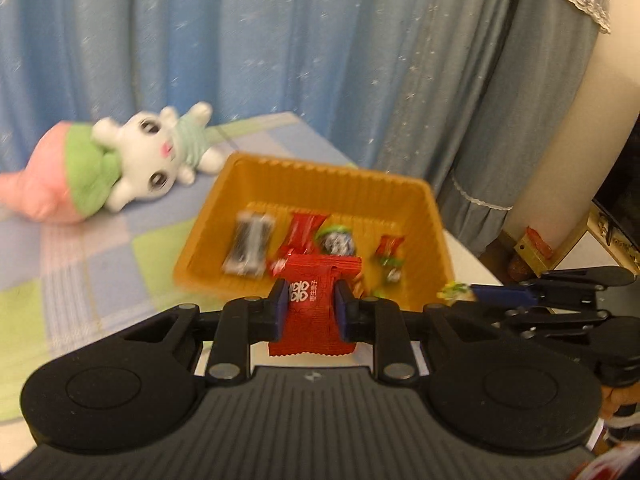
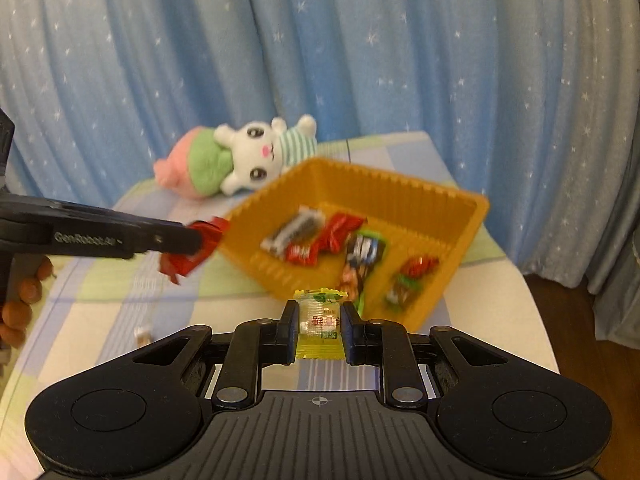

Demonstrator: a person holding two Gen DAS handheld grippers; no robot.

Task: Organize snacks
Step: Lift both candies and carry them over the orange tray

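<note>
An orange tray (image 1: 320,176) holds several wrapped snacks; it also shows in the right wrist view (image 2: 400,184). My left gripper (image 1: 310,300) is shut on a red snack packet (image 1: 312,312), held above the tray's near edge. In the right wrist view the left gripper (image 2: 192,240) and its red packet (image 2: 196,252) hover left of the tray. My right gripper (image 2: 320,322) is shut on a yellow clear-windowed snack packet (image 2: 320,324) just before the tray's near corner. In the left wrist view the right gripper (image 1: 476,292) sits at the tray's right corner with that packet (image 1: 452,290).
A white plush rabbit in green and pink (image 1: 120,164) lies behind the tray on the checked cloth (image 1: 80,272); it also shows in the right wrist view (image 2: 240,156). Blue starred curtains (image 2: 320,60) hang behind. A small wrapped item (image 2: 143,336) lies on the cloth. The table edge falls away at right.
</note>
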